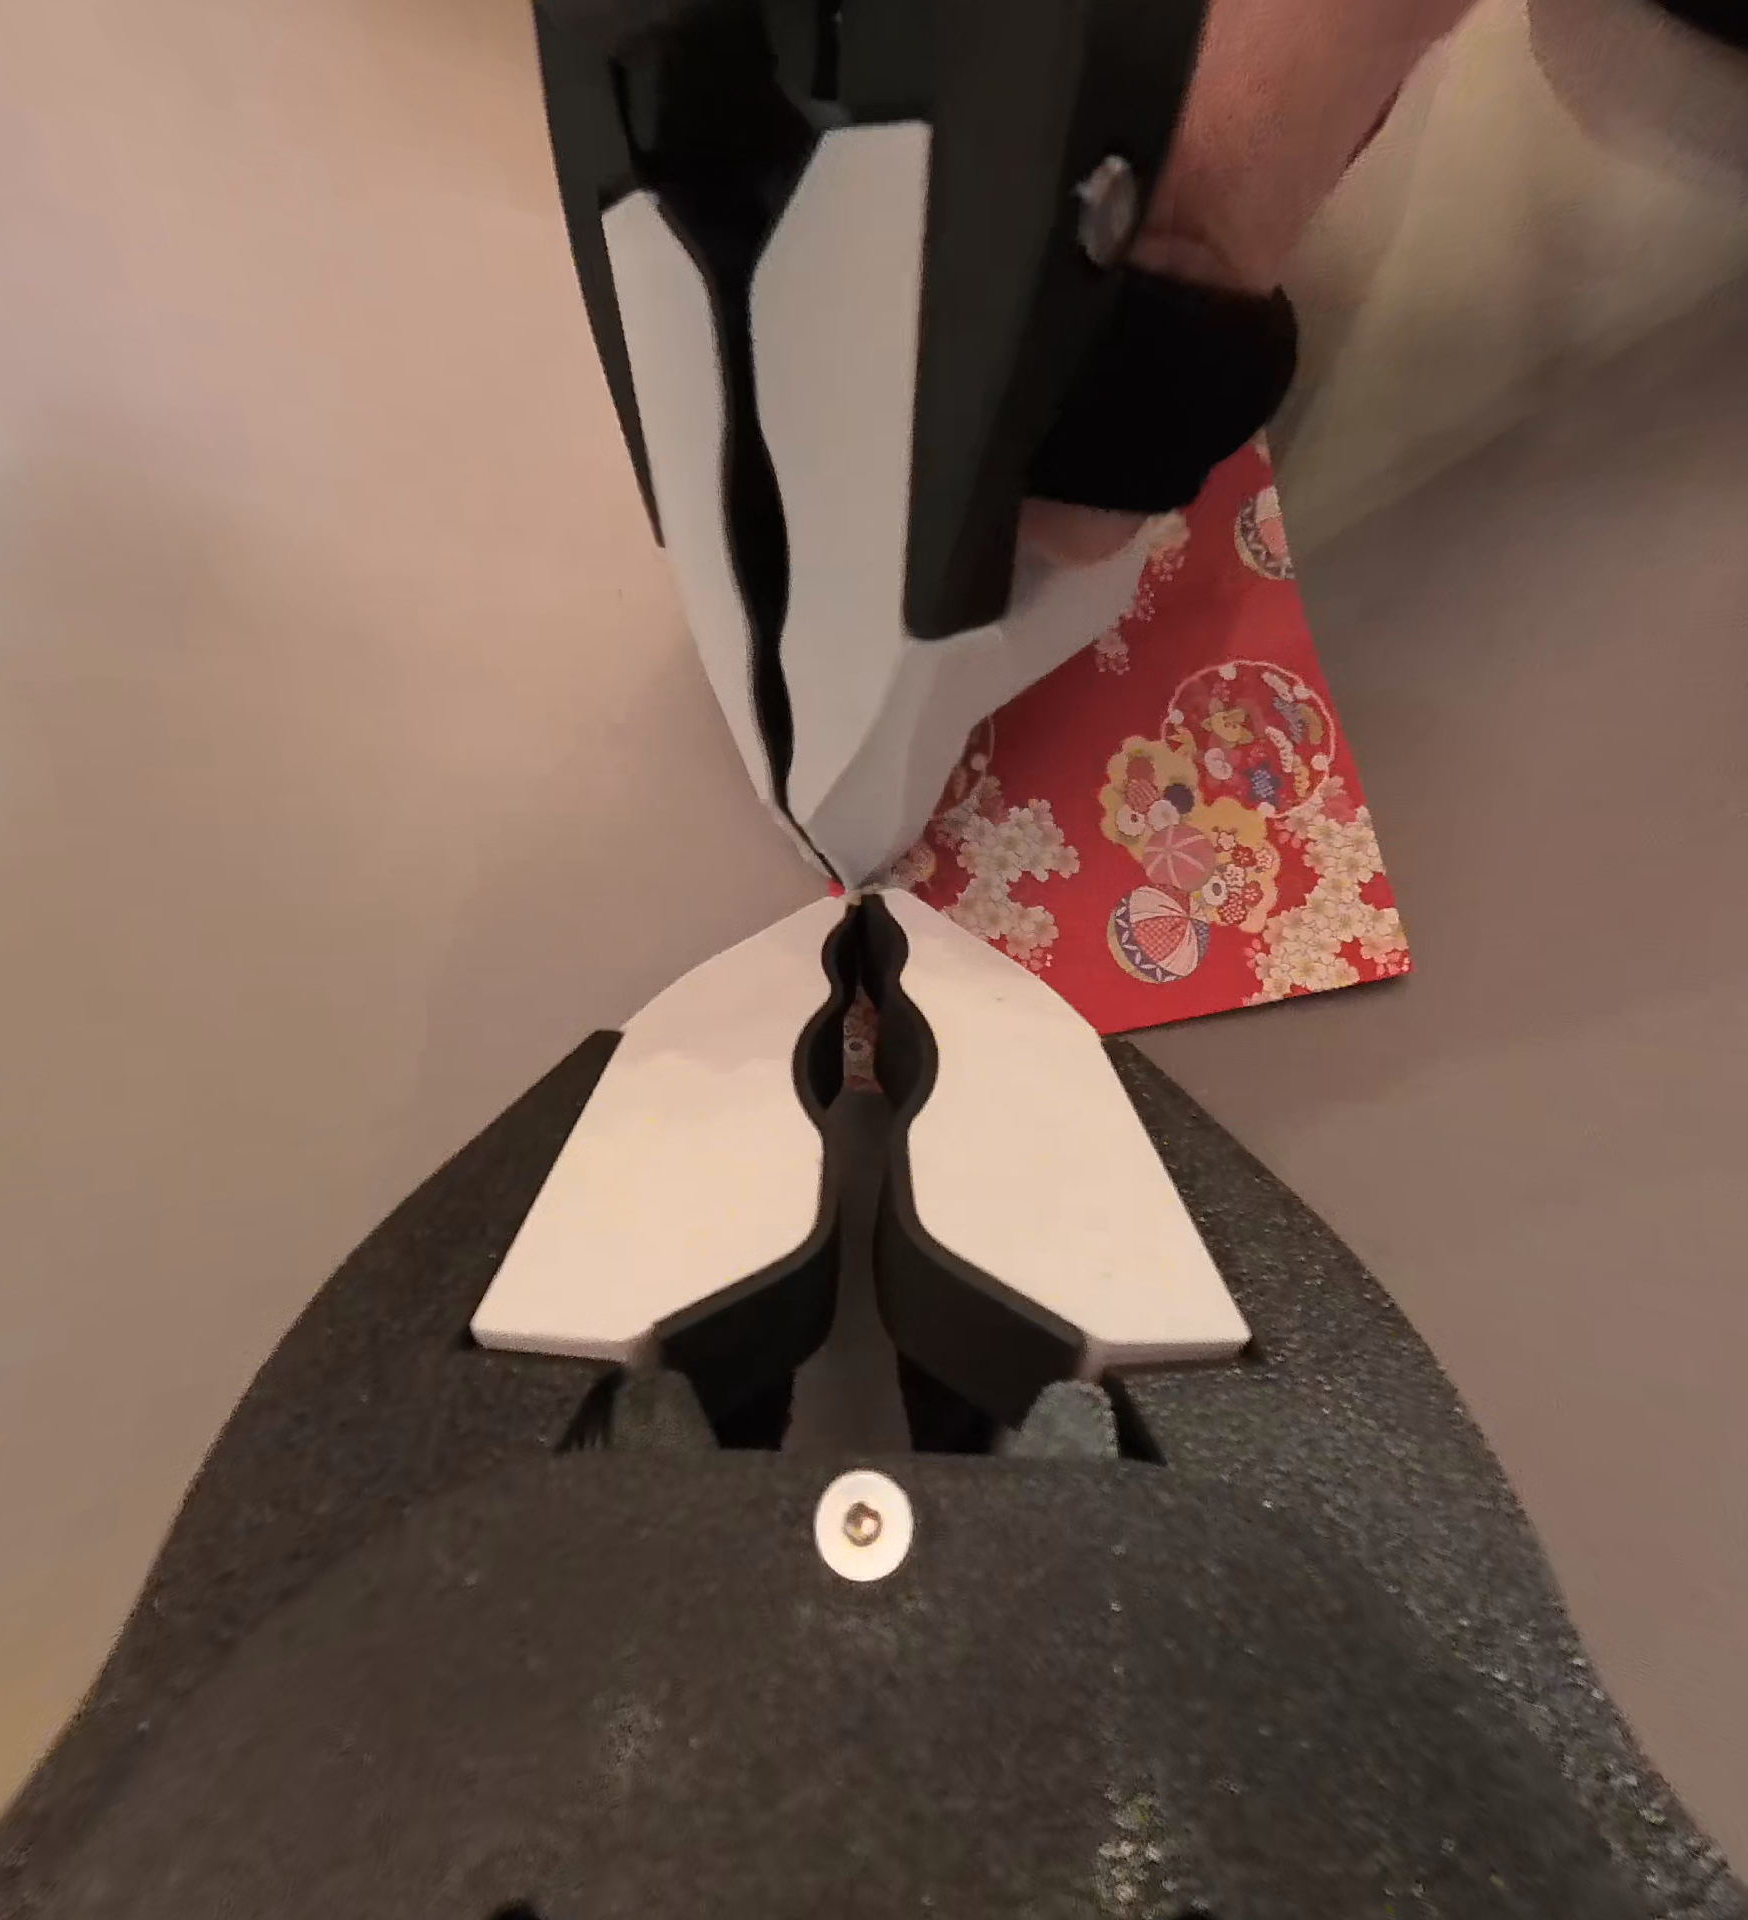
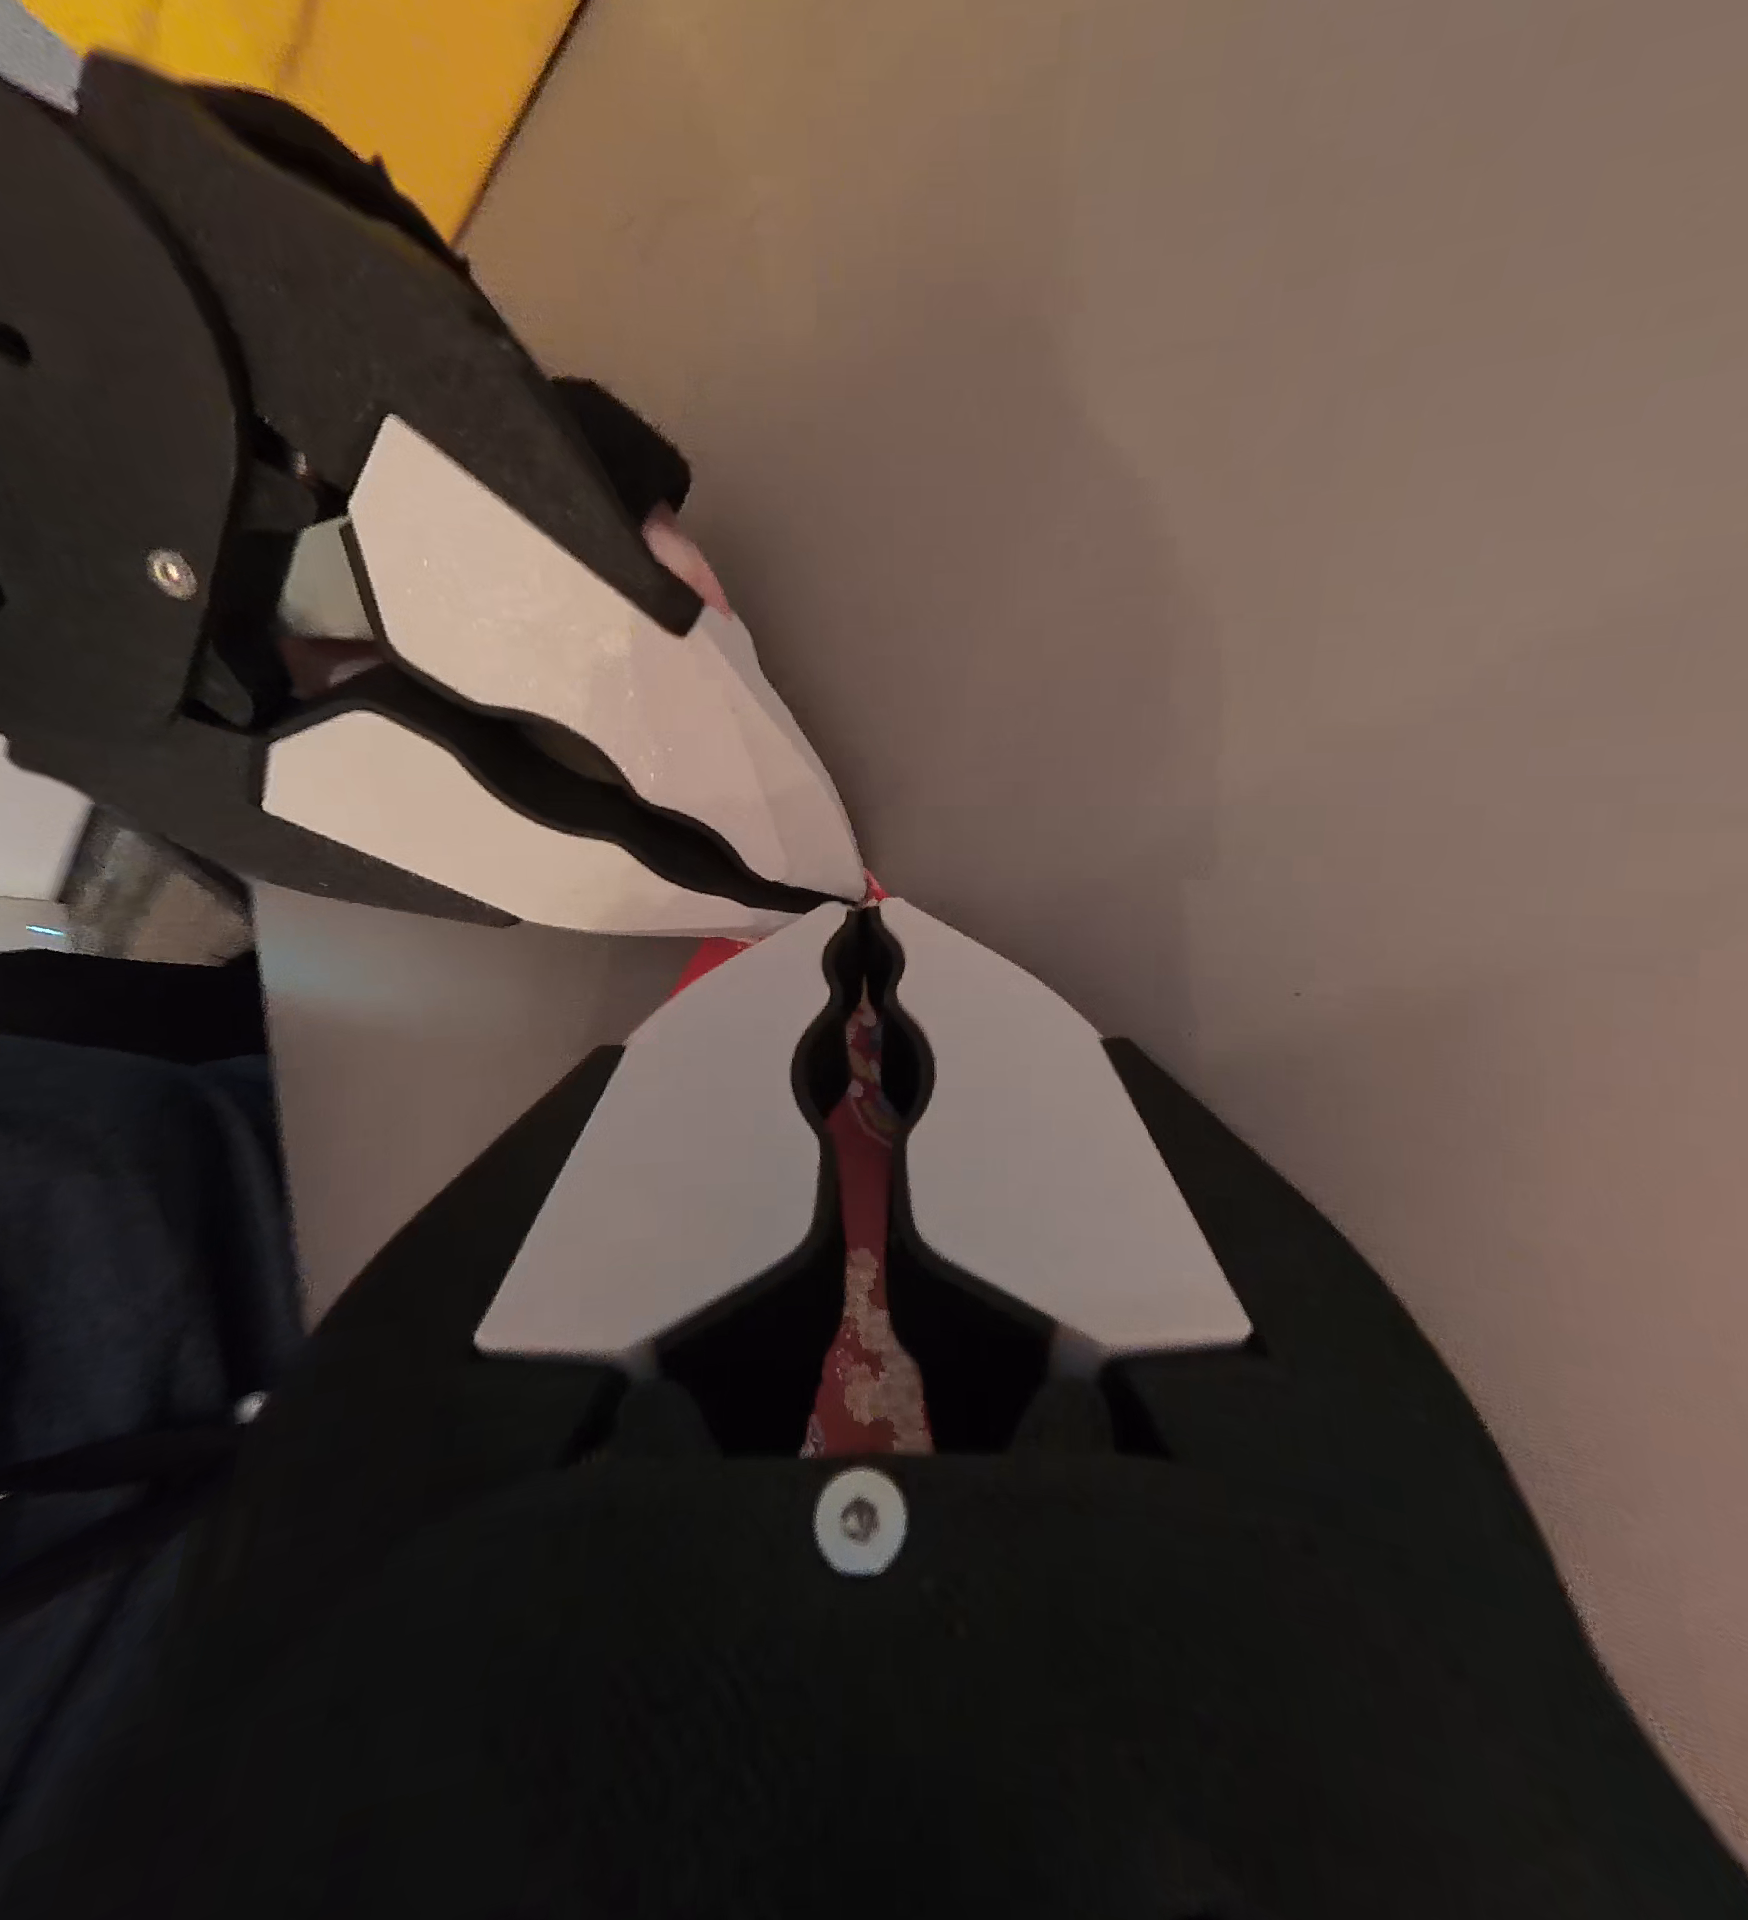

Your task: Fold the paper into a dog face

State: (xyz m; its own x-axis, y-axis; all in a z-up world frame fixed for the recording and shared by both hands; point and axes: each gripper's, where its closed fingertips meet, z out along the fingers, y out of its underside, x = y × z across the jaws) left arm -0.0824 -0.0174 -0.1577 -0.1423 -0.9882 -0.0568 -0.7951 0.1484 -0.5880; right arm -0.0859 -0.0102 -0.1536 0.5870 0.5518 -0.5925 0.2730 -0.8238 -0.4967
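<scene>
The paper [image 1: 1213,831] is red with a floral pattern and spreads to the right over the table; a white underside curls up near the top. My left gripper [image 1: 854,914] is shut, its tips pinching the paper's left corner. My right gripper [image 1: 826,868] comes down from above, also shut, tip to tip with the left on the same corner. In the right wrist view the right gripper [image 2: 862,920] meets the left gripper [image 2: 849,896], which comes from the upper left. Red paper [image 2: 865,1299] shows through the gap between the right fingers.
A plain grey-beige table [image 1: 226,727] lies under everything. A person's hand [image 1: 1244,156] and a pale sleeve [image 1: 1576,260] are at the top right. In the right wrist view, dark clothing [image 2: 70,1247] sits beyond the table's left edge, and something yellow [image 2: 330,62] shows at the top.
</scene>
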